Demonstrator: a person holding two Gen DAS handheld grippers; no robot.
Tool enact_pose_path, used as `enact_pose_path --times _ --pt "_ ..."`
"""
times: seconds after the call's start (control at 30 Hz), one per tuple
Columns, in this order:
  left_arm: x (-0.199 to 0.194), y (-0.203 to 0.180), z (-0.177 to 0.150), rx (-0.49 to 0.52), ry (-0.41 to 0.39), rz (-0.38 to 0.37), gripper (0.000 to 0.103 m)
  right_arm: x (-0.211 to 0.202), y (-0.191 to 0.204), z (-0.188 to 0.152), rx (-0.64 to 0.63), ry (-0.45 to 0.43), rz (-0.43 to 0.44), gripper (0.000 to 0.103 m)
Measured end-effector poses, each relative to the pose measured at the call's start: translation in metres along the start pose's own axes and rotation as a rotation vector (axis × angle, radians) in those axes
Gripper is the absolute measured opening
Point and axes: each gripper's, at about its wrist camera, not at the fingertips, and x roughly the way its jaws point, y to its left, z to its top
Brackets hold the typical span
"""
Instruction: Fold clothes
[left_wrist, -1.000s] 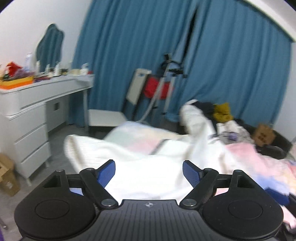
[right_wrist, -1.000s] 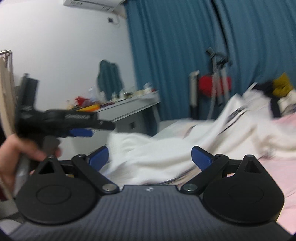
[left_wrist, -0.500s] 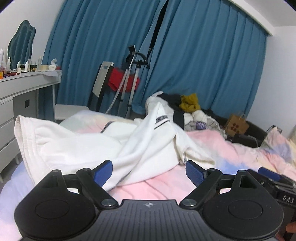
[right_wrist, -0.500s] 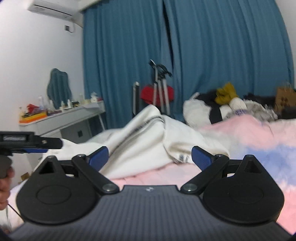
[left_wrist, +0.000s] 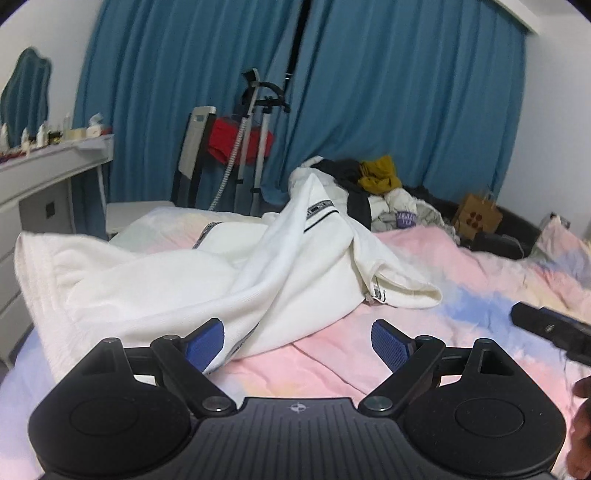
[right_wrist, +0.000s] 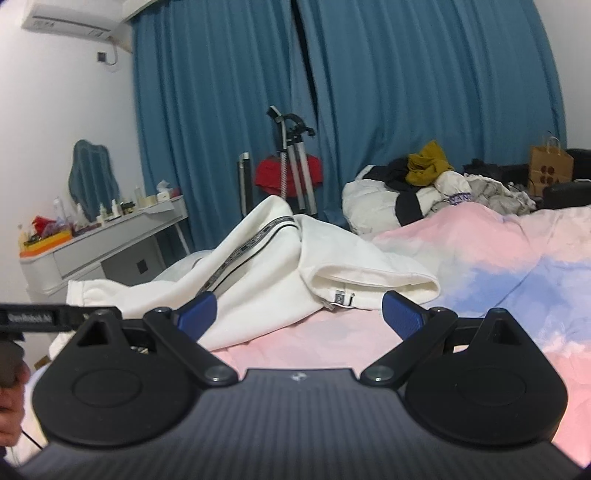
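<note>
A white garment with a black-and-grey striped band (left_wrist: 229, 269) lies crumpled on the pink and blue bedspread (left_wrist: 424, 295); it also shows in the right wrist view (right_wrist: 280, 273). My left gripper (left_wrist: 297, 341) is open and empty just in front of the garment's near edge. My right gripper (right_wrist: 299, 314) is open and empty, low over the bedspread before the garment's cuff (right_wrist: 388, 284). The right gripper's body shows at the right edge of the left wrist view (left_wrist: 554, 328).
A pile of other clothes (left_wrist: 369, 192) lies at the far side of the bed. A white dresser (right_wrist: 103, 236) with bottles stands left. A garment steamer with a red cloth (left_wrist: 243, 144), a brown paper bag (left_wrist: 478, 218) and blue curtains (right_wrist: 369, 92) stand behind.
The garment has dropped and settled on the bed. Both grippers stay open and have swung to face it from lower and closer.
</note>
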Motion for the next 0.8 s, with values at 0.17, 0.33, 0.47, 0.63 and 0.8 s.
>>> enact_pose_path --times 0.17,0.33,0.47,0.63,0.8 --pt "0.039 -0.005 0.021 0.053 0.012 0.026 0.089 0.000 -0.010 0.000 0.038 0.006 -0.014 0.098" --pt "0.097 -0.011 0.053 0.082 -0.003 0.037 0.089 0.005 -0.017 -0.002 0.036 0.017 -0.024 0.098" --pt "0.158 -0.017 0.084 0.086 -0.012 0.065 0.088 0.015 -0.027 -0.004 0.053 0.033 -0.027 0.098" --pt "0.237 -0.026 0.129 0.072 0.002 0.045 0.088 0.037 -0.047 -0.010 0.115 0.063 -0.031 0.098" --pt "0.316 -0.026 0.165 0.001 0.017 0.098 0.088 0.063 -0.071 -0.022 0.198 0.110 -0.028 0.098"
